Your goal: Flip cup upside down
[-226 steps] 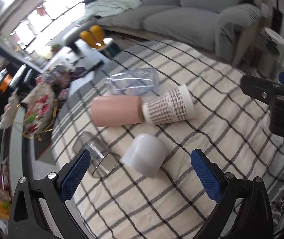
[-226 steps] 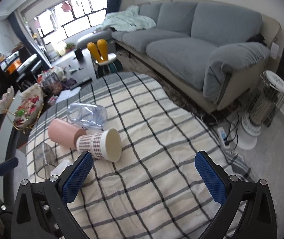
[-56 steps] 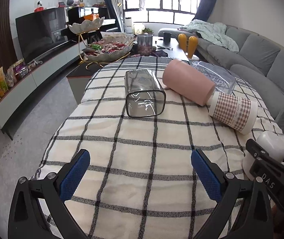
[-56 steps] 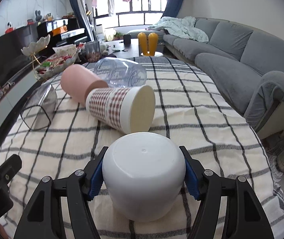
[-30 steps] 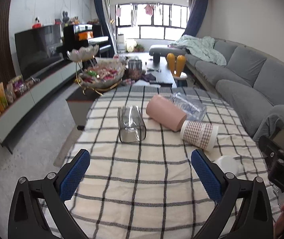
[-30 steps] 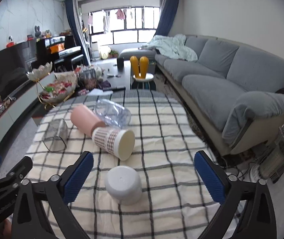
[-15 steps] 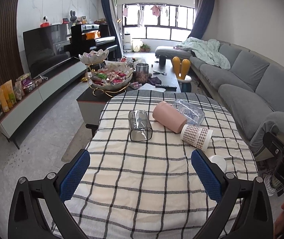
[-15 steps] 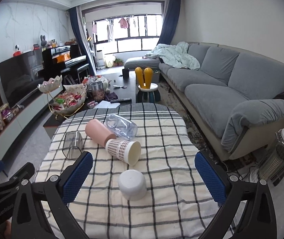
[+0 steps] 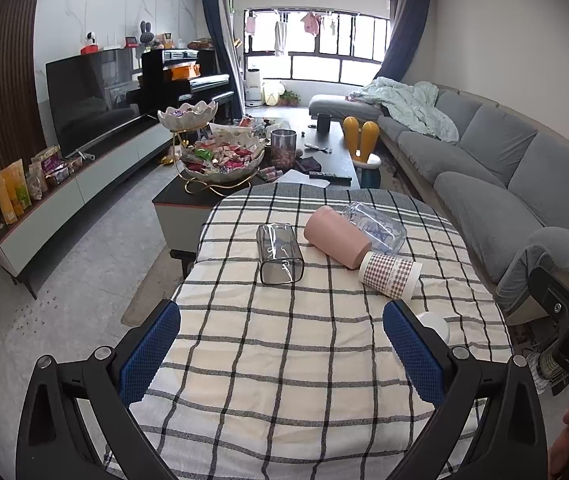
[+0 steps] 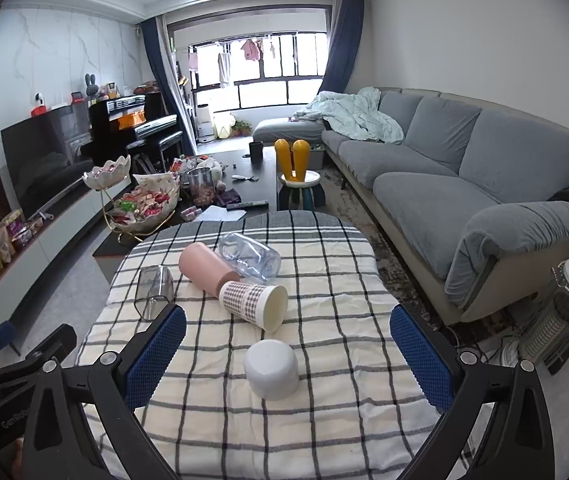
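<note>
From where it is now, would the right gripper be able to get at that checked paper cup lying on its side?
Probably yes: the open right gripper faces the checked paper cup, with only the upside-down white cup standing nearer.

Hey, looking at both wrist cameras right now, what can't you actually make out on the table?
- Left wrist view: the white cup is mostly hidden behind the left gripper's right finger.
- Right wrist view: the white cup's rim faces down, so its inside is unseen.
- Both views: the print on the clear bottle is too small to read.

Bare cloth round white cup (image 10: 271,368); checked cup (image 10: 253,305) just behind blocks far side.
</note>
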Motion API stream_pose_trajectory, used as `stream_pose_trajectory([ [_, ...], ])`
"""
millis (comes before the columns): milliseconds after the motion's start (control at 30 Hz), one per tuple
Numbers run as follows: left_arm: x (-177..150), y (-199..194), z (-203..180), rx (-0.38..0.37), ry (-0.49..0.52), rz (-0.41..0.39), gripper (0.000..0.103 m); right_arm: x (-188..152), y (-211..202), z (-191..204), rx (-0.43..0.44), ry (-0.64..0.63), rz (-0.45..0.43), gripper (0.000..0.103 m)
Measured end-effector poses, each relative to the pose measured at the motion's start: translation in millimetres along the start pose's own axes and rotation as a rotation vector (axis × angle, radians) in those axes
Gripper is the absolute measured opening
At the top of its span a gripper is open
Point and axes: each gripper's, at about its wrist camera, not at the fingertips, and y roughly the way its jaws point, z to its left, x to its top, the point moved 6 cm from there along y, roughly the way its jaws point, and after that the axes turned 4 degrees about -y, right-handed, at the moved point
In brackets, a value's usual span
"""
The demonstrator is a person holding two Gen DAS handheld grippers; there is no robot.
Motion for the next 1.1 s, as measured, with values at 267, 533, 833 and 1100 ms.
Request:
stream_pose_trajectory([
  [267,0.1,-2.6,0.2,-0.007,0.000,-0.009,0.103,0.8,-5.6,1.5,0.000,0.000,-0.011,0.102],
  [533,0.0,-3.5,-0.7,-0.012,0.001,-0.012,0.103,0.4,-7.5,1.9,0.003,0.002,-0.010,0.102],
  [833,-0.2,-3.5,-1.0,-0.012,0.002,-0.013,0.103,-0.7,-8.5,0.7,0.002,0.003,-0.005,0.102],
  [1100,-0.8,-3.7,-2.5,-0.022,0.007,-0.009,0.103,-0.9,-10.2,0.5,0.002,0.006,-0.005,0.102],
])
